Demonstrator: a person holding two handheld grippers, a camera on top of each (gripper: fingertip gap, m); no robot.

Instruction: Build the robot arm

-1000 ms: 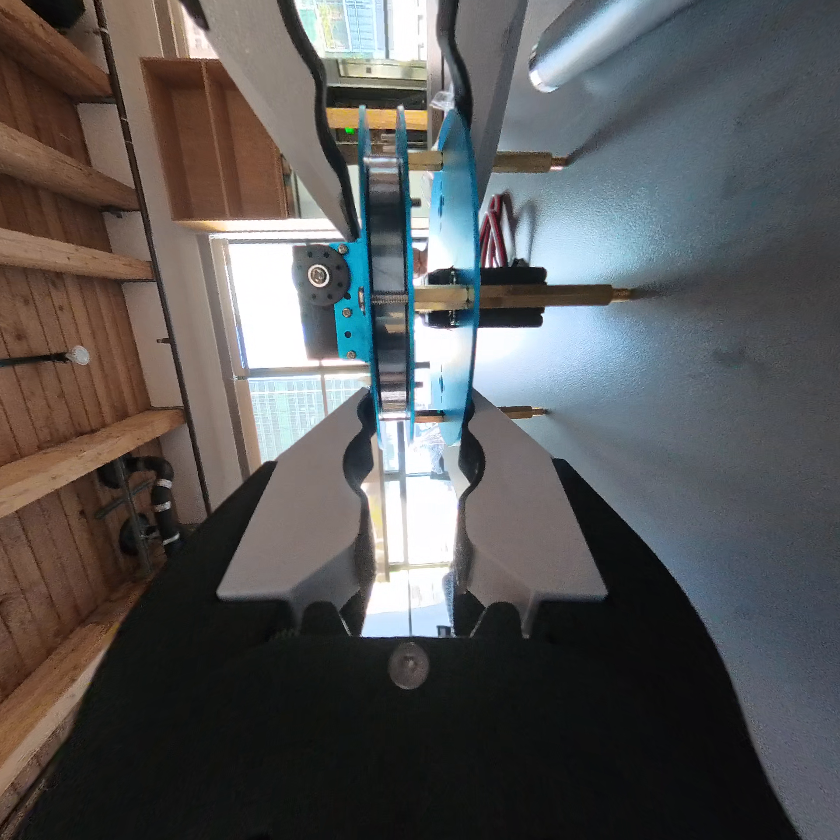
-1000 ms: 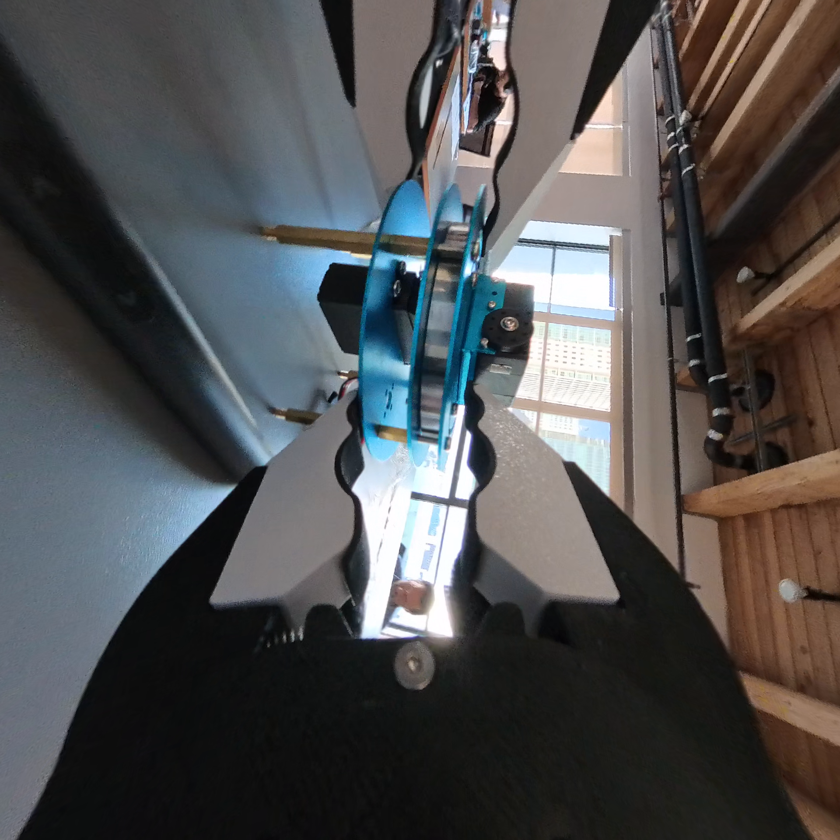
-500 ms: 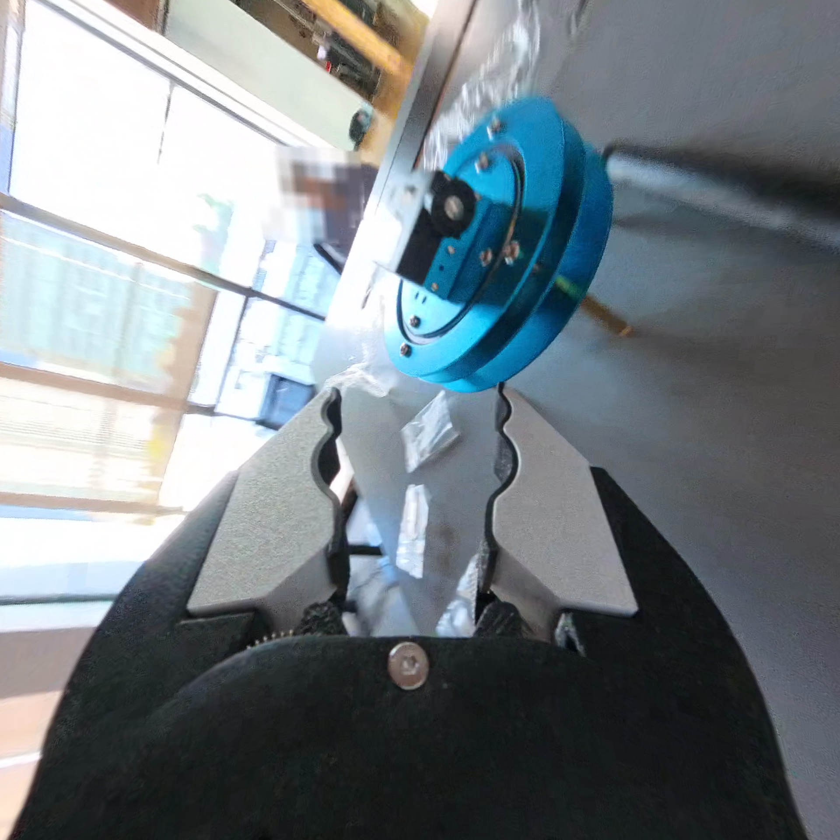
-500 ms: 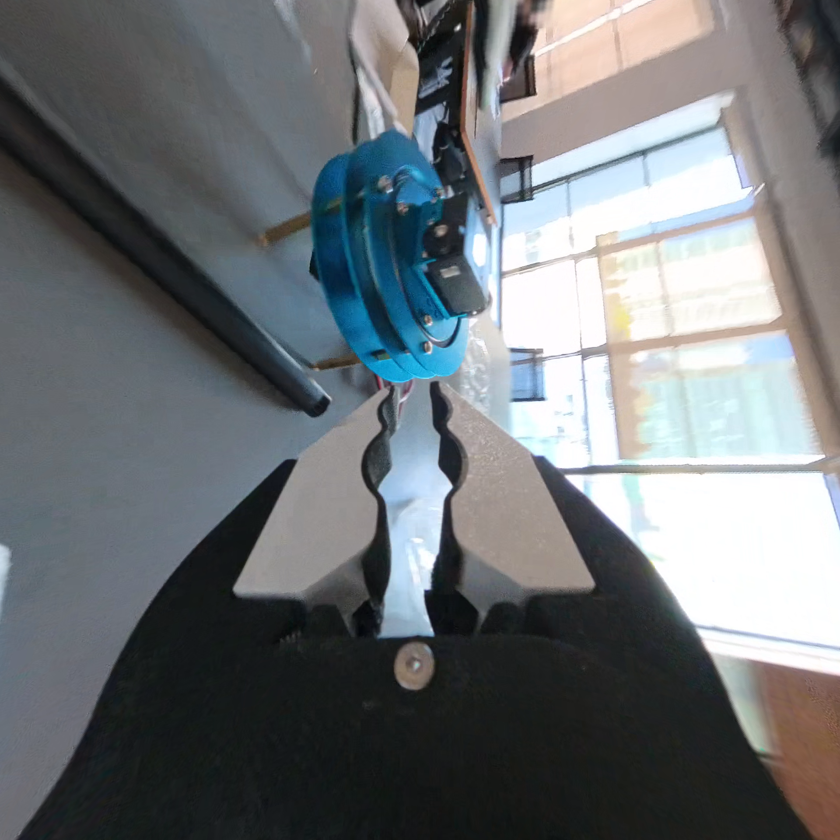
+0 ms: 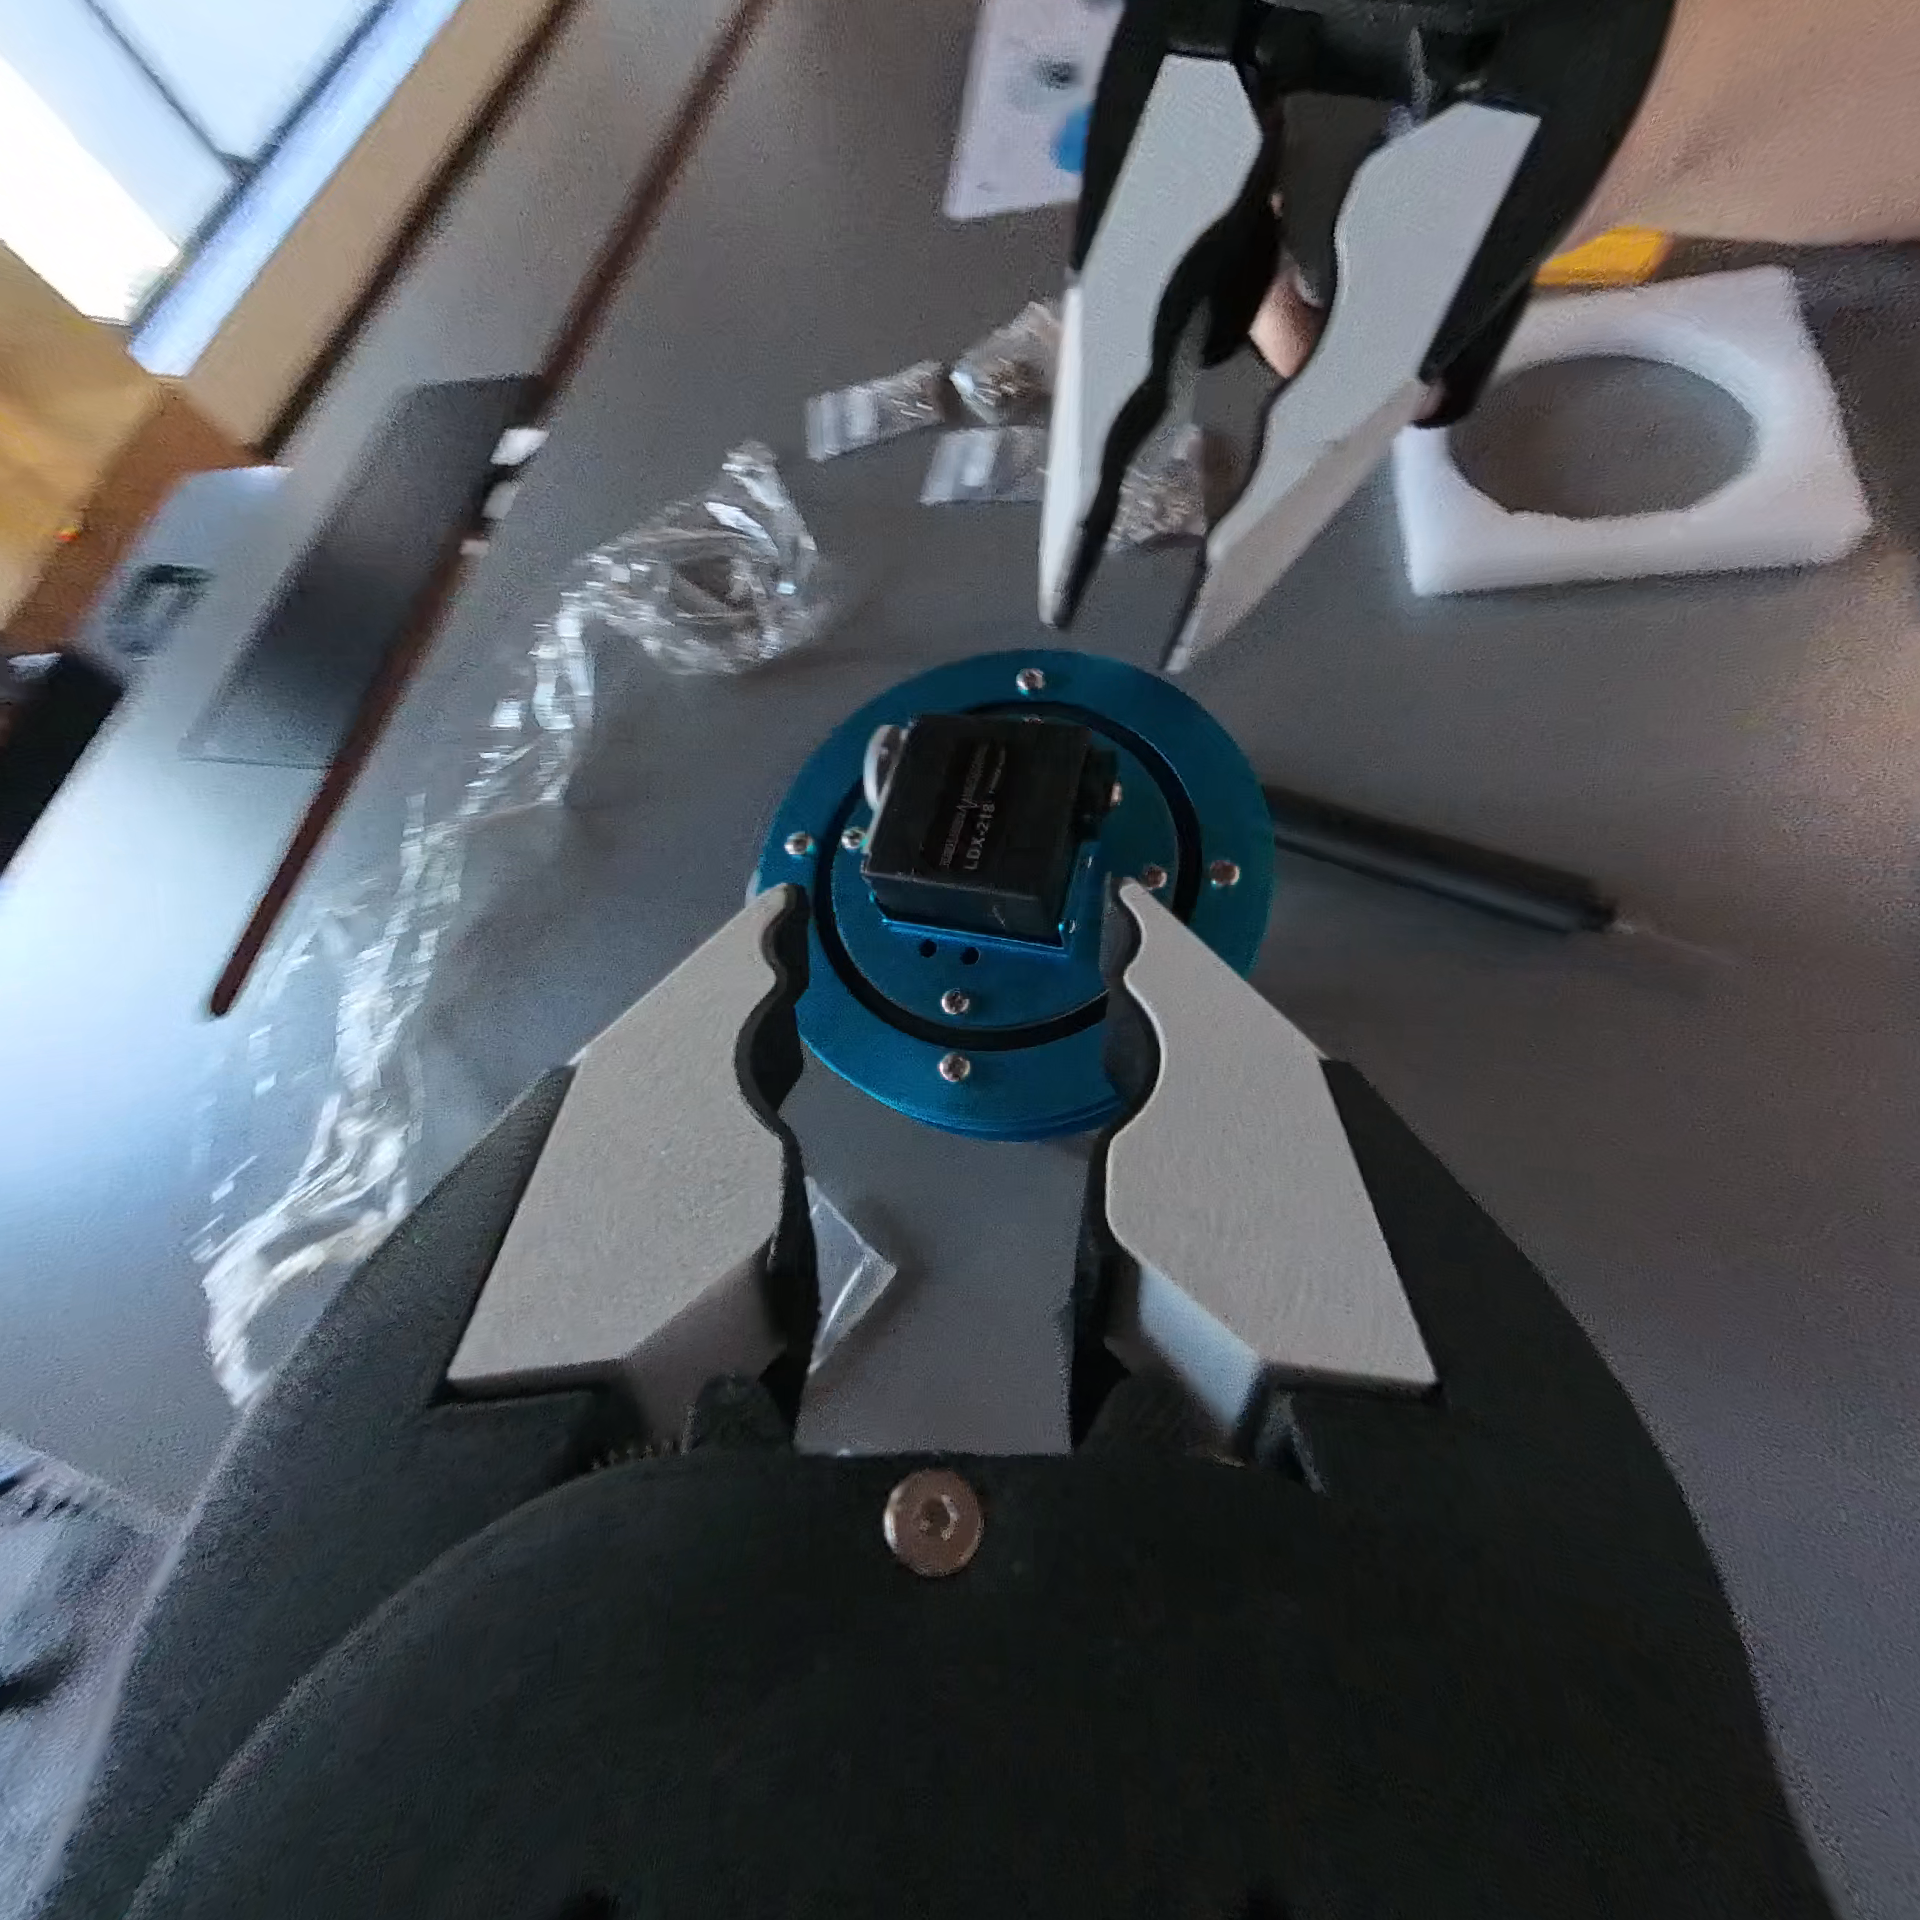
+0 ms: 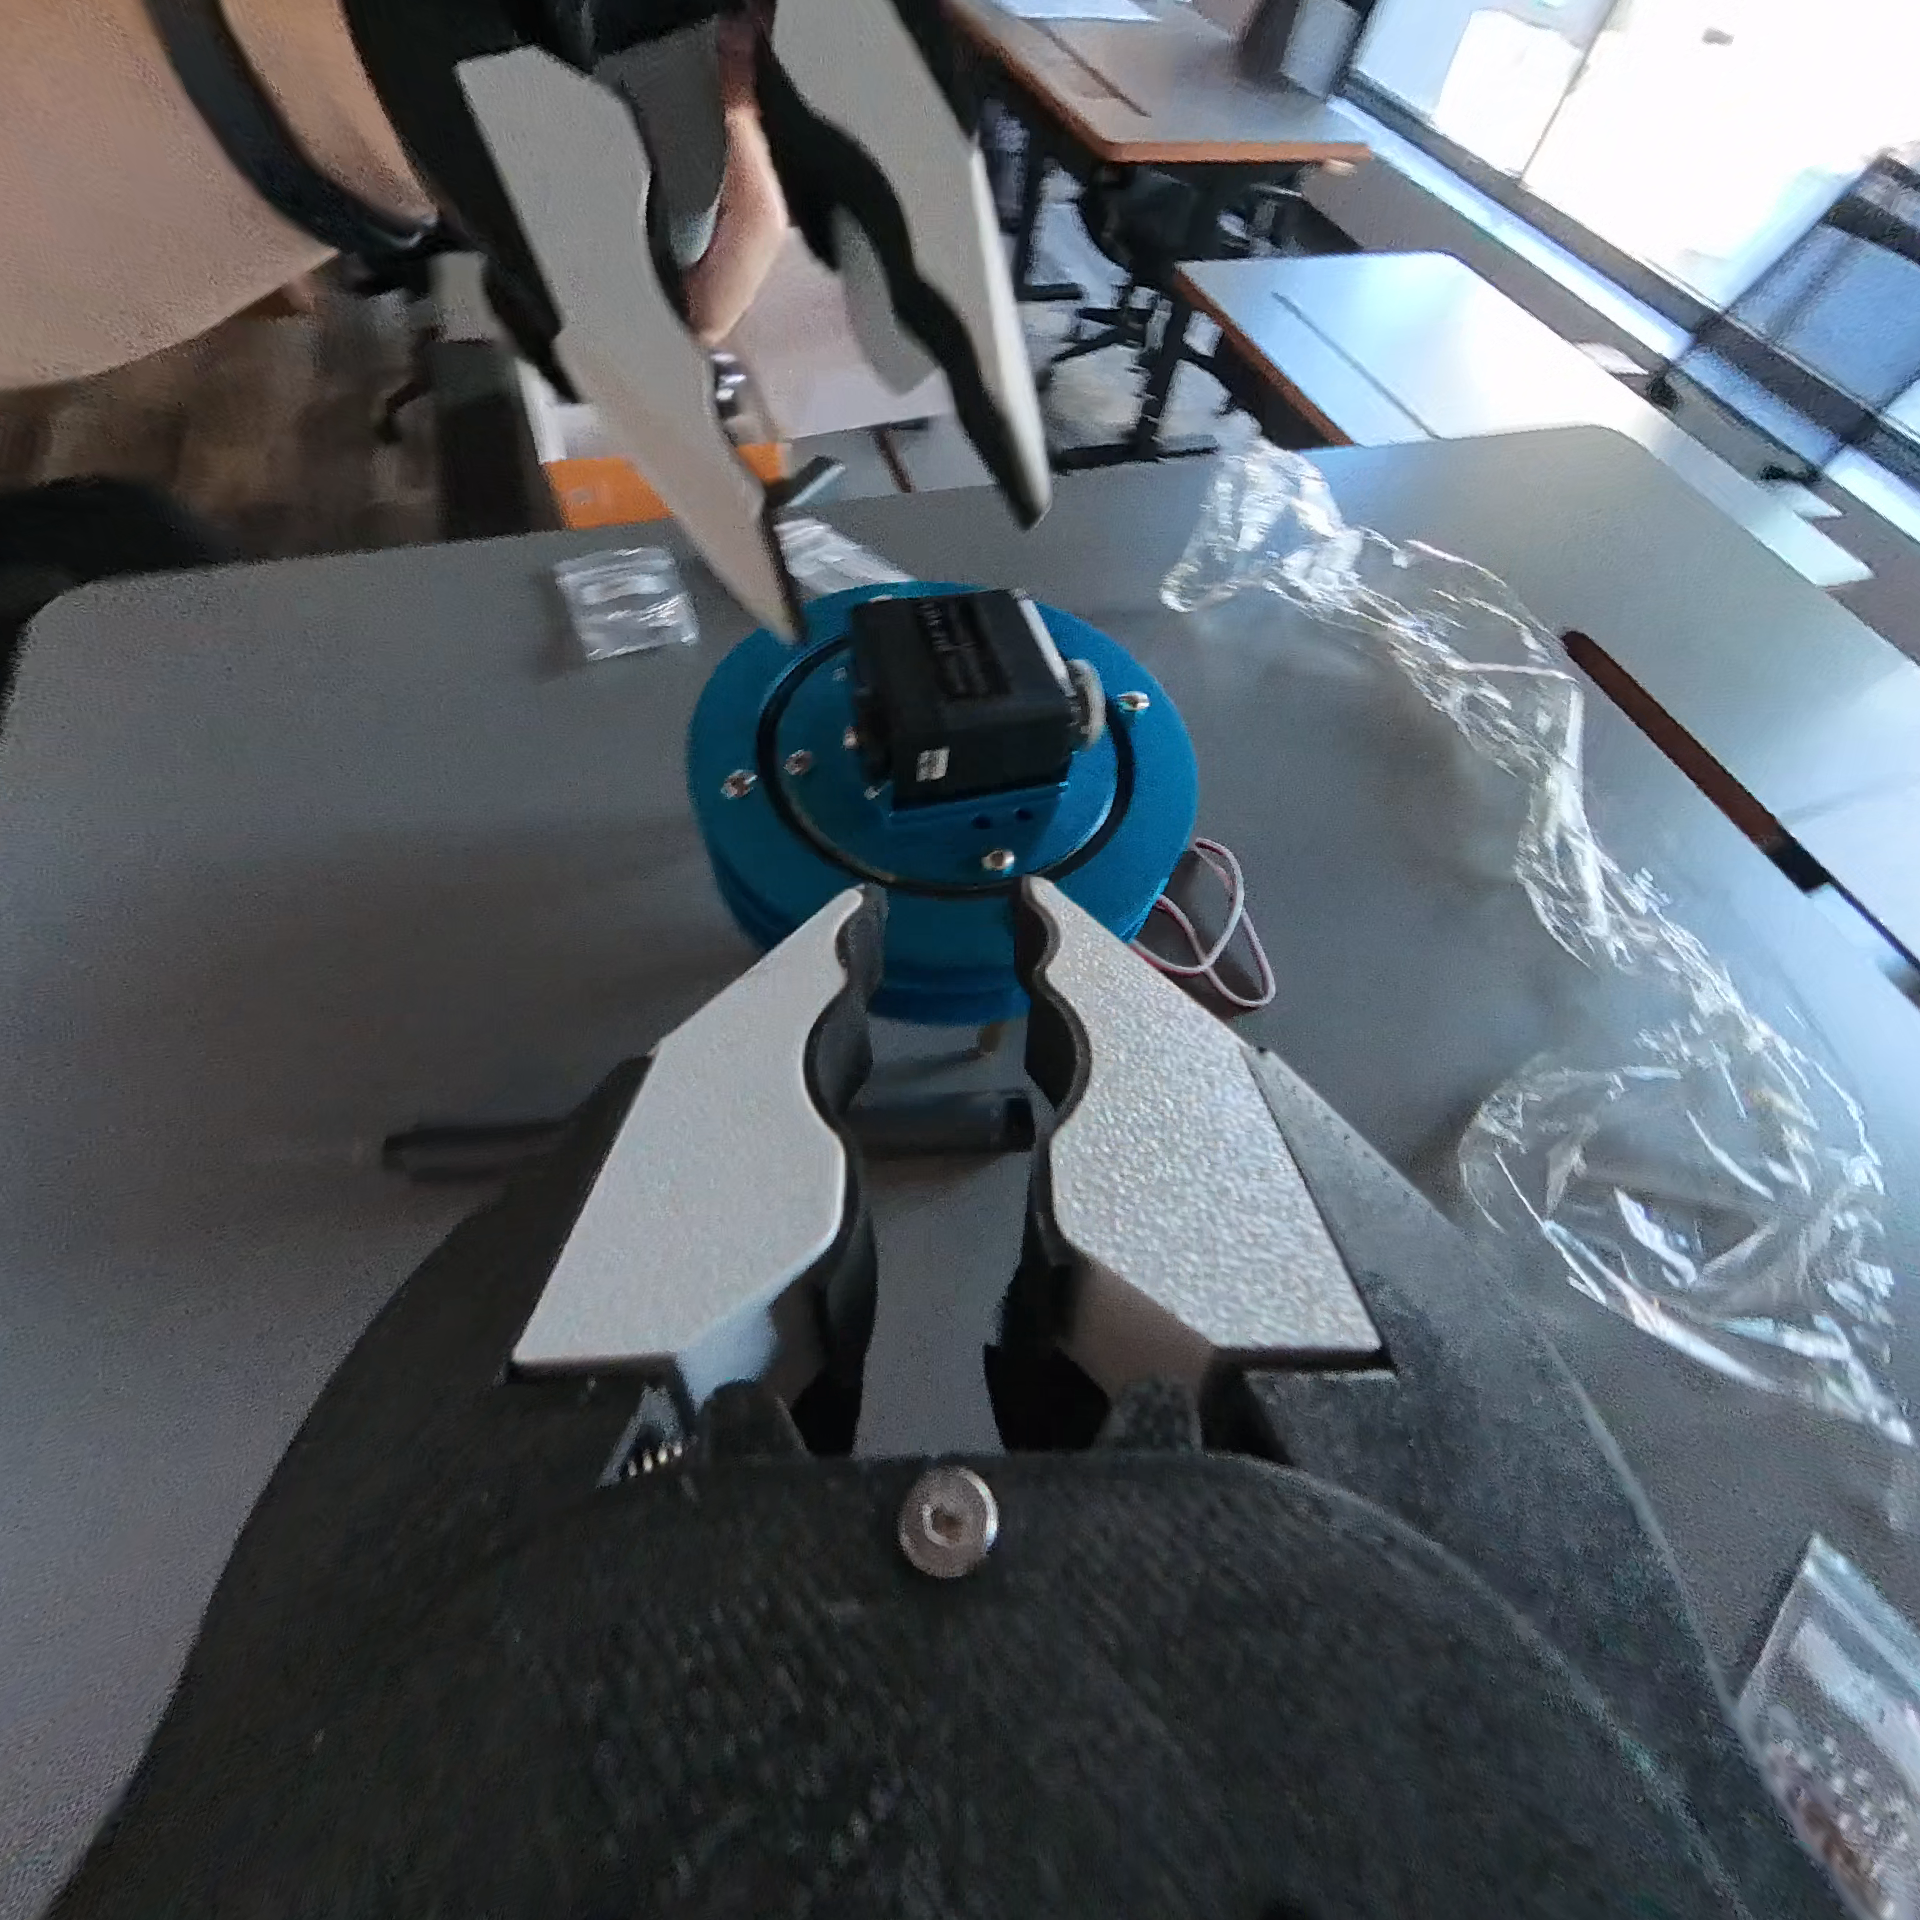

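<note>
Blue round base (image 5: pixel 1013 1081) – black labelled servo (image 5: pixel 982 826) atop | both hand-held grippers – left (image 5: pixel 951 899), right (image 6: pixel 940 894) – parted, empty

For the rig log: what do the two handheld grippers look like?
Both match. The left gripper and right gripper each have two light grey, textured fingers with wavy black inner edges, tapering to narrow tips, on a black body with one silver hex screw at centre. No cables or sleeves show.

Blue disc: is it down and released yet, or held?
Done: the blue disc stands on the table, black motor on top. In hand: nothing; left gripper and right gripper are open, tips near its rim. Left: plastic wrap and small bags lie loose.
</note>
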